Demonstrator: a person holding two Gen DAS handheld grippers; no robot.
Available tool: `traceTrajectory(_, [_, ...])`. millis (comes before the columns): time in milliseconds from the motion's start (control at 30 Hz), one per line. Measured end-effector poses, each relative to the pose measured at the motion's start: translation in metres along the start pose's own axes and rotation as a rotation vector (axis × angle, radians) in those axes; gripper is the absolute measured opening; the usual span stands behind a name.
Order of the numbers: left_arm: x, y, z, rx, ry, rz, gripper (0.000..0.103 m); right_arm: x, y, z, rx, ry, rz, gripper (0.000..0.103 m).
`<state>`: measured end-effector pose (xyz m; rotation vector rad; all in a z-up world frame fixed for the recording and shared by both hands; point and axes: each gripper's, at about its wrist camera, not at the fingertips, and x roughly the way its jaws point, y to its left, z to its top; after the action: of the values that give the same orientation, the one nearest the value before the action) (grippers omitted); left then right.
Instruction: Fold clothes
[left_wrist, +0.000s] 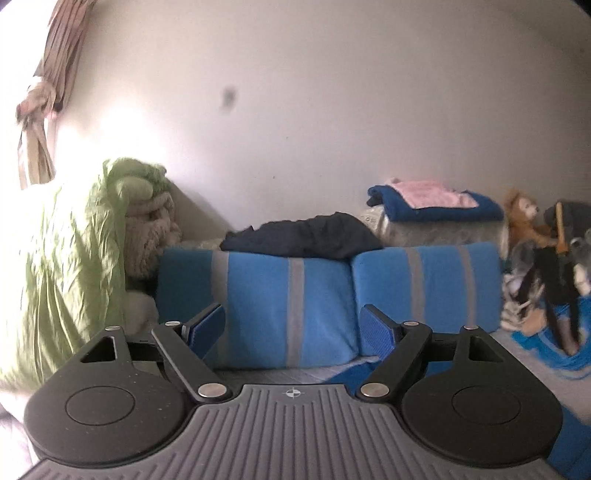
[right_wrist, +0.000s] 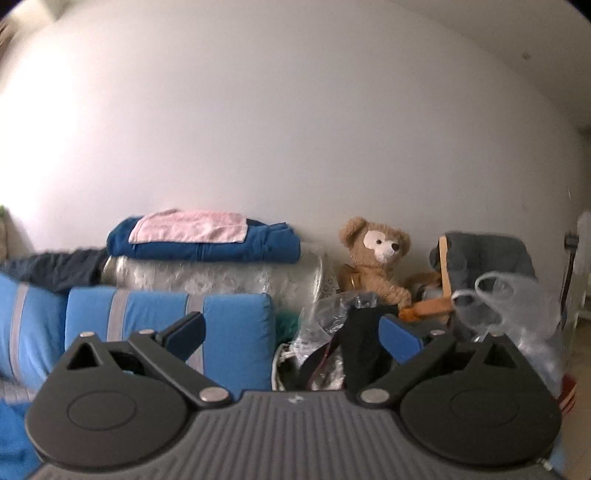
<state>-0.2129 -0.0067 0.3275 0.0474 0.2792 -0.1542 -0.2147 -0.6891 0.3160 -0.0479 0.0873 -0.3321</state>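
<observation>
My left gripper is open and empty, raised and pointing at two blue pillows with grey stripes. A dark navy garment lies crumpled on top of the pillows. My right gripper is open and empty, facing the right pillow and a cluttered pile. A folded blue garment with a pink towel on it rests on a silvery bundle; the stack also shows in the left wrist view.
A green quilt is heaped at the left under a tied curtain. A teddy bear, plastic bags, a grey cloth and black straps crowd the right. A pale wall stands behind.
</observation>
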Motion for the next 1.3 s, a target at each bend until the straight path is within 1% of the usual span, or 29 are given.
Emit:
traceTrajectory(33, [-0.007,0.002,0.001,-0.001,0.0,0.0,0.08,-0.004,-0.002,-0.001,-0.015,0.018,0.041,0.103])
traceTrajectory(100, [-0.02,0.005,0.002,-0.003,-0.001,0.0,0.08,-0.014,-0.006,-0.008,-0.037,0.078,0.151,0.103])
traceTrajectory(133, [-0.026,0.007,-0.001,-0.006,0.007,0.001,0.08,-0.019,-0.006,-0.014,-0.049,0.107,0.194,0.103])
traceTrajectory(200, [-0.032,0.014,-0.017,-0.026,0.047,0.001,0.08,-0.03,-0.007,-0.027,-0.072,0.165,0.275,0.103])
traceTrajectory(267, [-0.031,0.022,-0.039,-0.069,0.099,-0.001,0.08,-0.038,-0.004,-0.043,-0.087,0.219,0.334,0.103])
traceTrajectory(333, [-0.023,0.029,-0.065,-0.135,0.149,0.004,0.08,-0.045,0.0,-0.063,-0.086,0.266,0.375,0.103])
traceTrajectory(400, [-0.014,0.035,-0.092,-0.2,0.199,0.004,0.08,-0.047,0.006,-0.087,-0.066,0.312,0.411,0.103])
traceTrajectory(500, [0.005,0.039,-0.133,-0.295,0.277,-0.025,0.08,-0.048,0.017,-0.118,-0.024,0.37,0.458,0.103])
traceTrajectory(533, [0.012,0.039,-0.145,-0.328,0.298,-0.044,0.08,-0.048,0.021,-0.128,-0.007,0.389,0.471,0.103])
traceTrajectory(667, [0.034,0.037,-0.184,-0.454,0.355,-0.172,0.08,-0.049,0.038,-0.163,0.067,0.461,0.527,0.103])
traceTrajectory(767, [0.046,0.03,-0.203,-0.488,0.401,-0.258,0.08,-0.049,0.051,-0.185,0.116,0.516,0.575,0.103])
traceTrajectory(867, [0.059,0.022,-0.222,-0.522,0.448,-0.344,0.078,-0.051,0.058,-0.204,0.199,0.562,0.617,0.103])
traceTrajectory(900, [0.063,0.019,-0.229,-0.533,0.463,-0.373,0.077,-0.051,0.059,-0.21,0.232,0.577,0.632,0.102])
traceTrajectory(967, [0.067,0.018,-0.237,-0.571,0.478,-0.424,0.064,-0.052,0.061,-0.221,0.29,0.607,0.66,0.102])
traceTrajectory(1000, [0.068,0.018,-0.24,-0.594,0.482,-0.448,0.06,-0.052,0.062,-0.227,0.32,0.623,0.675,0.102])
traceTrajectory(1067, [0.07,0.02,-0.248,-0.651,0.48,-0.494,0.045,-0.053,0.064,-0.236,0.372,0.655,0.706,0.102])
traceTrajectory(1100, [0.071,0.021,-0.25,-0.68,0.479,-0.516,0.041,-0.054,0.065,-0.241,0.397,0.672,0.726,0.101])
traceTrajectory(1233, [0.07,0.024,-0.257,-0.744,0.482,-0.547,0.032,-0.057,0.072,-0.258,0.488,0.736,0.825,0.098])
traceTrajectory(1300, [0.07,0.026,-0.26,-0.77,0.484,-0.558,0.028,-0.059,0.076,-0.265,0.525,0.76,0.871,0.095])
